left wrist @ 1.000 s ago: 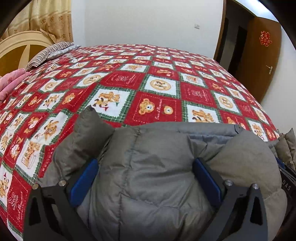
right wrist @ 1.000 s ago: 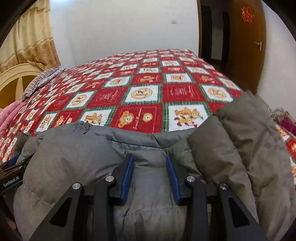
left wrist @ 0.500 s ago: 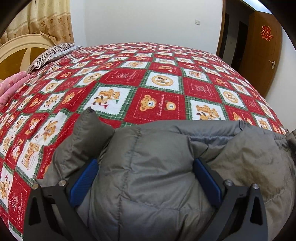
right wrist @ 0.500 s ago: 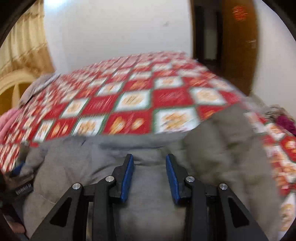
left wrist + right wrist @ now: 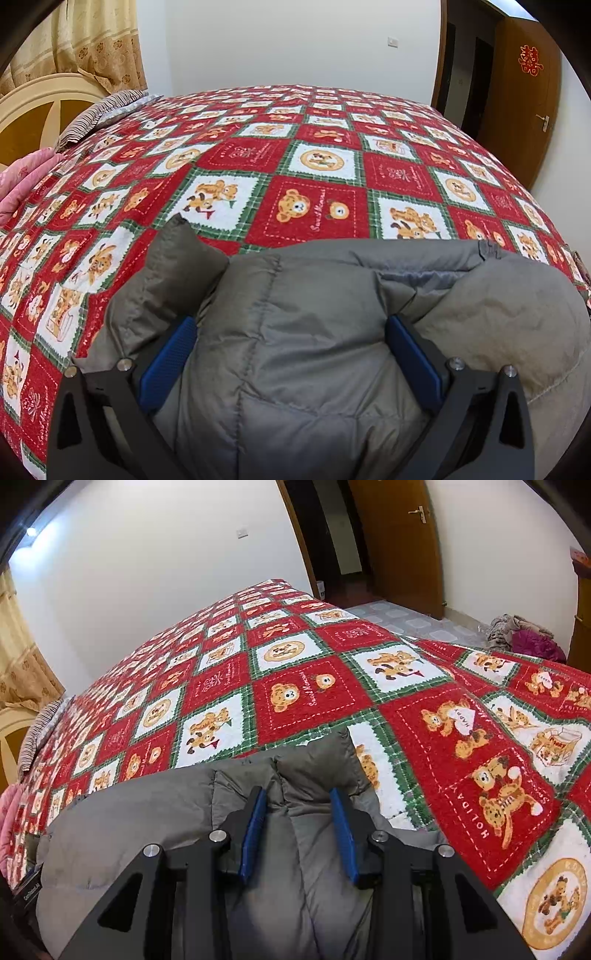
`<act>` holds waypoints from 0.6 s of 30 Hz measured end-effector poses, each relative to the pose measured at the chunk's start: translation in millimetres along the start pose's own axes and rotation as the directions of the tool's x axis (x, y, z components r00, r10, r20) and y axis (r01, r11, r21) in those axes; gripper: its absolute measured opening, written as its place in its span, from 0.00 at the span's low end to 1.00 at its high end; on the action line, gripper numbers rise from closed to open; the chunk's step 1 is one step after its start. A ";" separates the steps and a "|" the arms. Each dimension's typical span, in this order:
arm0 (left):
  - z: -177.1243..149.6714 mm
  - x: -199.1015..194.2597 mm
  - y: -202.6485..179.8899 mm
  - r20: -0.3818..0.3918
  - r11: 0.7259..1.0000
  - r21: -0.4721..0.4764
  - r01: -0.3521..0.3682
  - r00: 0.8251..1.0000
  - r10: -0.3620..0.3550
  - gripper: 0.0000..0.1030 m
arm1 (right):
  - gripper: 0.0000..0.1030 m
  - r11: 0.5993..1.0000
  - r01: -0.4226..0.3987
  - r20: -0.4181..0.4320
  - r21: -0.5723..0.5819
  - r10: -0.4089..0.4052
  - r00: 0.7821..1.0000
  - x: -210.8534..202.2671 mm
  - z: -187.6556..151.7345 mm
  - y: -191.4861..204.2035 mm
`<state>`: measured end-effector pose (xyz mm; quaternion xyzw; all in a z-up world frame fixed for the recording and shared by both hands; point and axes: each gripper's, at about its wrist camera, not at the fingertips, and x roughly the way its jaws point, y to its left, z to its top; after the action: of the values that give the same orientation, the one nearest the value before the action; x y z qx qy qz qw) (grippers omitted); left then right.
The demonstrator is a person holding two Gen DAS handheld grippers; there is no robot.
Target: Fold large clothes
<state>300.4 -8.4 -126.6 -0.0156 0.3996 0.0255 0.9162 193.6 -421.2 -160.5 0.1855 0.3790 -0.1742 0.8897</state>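
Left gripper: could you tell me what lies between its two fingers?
A thick fold of the grey jacket fills the gap of the left gripper, seen in the left wrist view.

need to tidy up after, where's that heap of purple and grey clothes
The heap of purple and grey clothes appears only in the right wrist view, at far right on the tiled floor, beyond the red teddy-bear patchwork bedspread and right of the brown wooden door.

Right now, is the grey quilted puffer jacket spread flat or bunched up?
Bunched: the grey quilted puffer jacket bulges in thick folds between both grippers on the bear-print quilt.
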 end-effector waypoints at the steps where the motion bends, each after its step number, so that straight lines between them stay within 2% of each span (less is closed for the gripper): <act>1: 0.4 -0.1 -0.3 -0.003 1.000 0.002 -0.002 1.000 0.002 1.00 | 0.36 1.000 0.002 -0.004 -0.002 -0.002 1.000 -0.1 1.2 -0.8; 4: 1.9 -9.0 1.8 -0.042 1.000 0.029 0.012 0.999 -0.011 0.98 | 0.36 0.997 0.037 -0.069 -0.068 -0.041 0.997 -2.8 11.1 5.9; 5: 2.0 -16.5 3.9 -0.052 0.999 0.043 0.029 0.998 -0.027 0.96 | 0.25 0.993 0.051 -0.068 -0.111 -0.059 0.996 -16.6 17.8 12.1; 6: 1.8 -27.9 6.7 -0.046 0.997 0.058 0.056 0.998 -0.053 0.95 | 0.20 0.991 0.030 -0.029 -0.130 -0.034 0.999 -36.7 21.6 16.7; 8: -0.9 -56.7 15.6 -0.008 0.993 0.085 0.079 0.997 -0.079 0.96 | 0.19 0.986 -0.012 0.037 -0.167 0.018 0.999 -72.1 24.6 30.9; 11: -11.1 -88.8 32.6 0.004 0.993 0.097 0.071 0.997 -0.072 0.97 | 0.19 0.967 -0.106 0.043 -0.232 0.119 0.992 -116.6 10.3 68.1; 12: -16.9 -99.9 41.0 0.009 0.994 0.087 0.064 0.998 -0.065 0.98 | 0.19 0.955 -0.165 0.020 -0.248 0.175 0.984 -128.0 -2.0 85.6; 16: -35.5 -124.4 78.6 0.029 0.996 -0.029 0.089 0.996 -0.088 1.00 | 0.19 0.917 -0.278 -0.072 -0.285 0.269 0.961 -130.8 -41.7 139.6; 18: -45.4 -124.5 98.4 0.020 0.988 -0.111 0.110 0.994 -0.109 1.00 | 0.19 0.913 -0.274 -0.084 -0.302 0.261 0.962 -119.8 -57.9 160.9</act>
<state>176.7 83.4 -67.0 -0.0885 0.3898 -0.0025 0.9166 152.6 -234.0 -77.4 0.0967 0.3911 0.0148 0.9151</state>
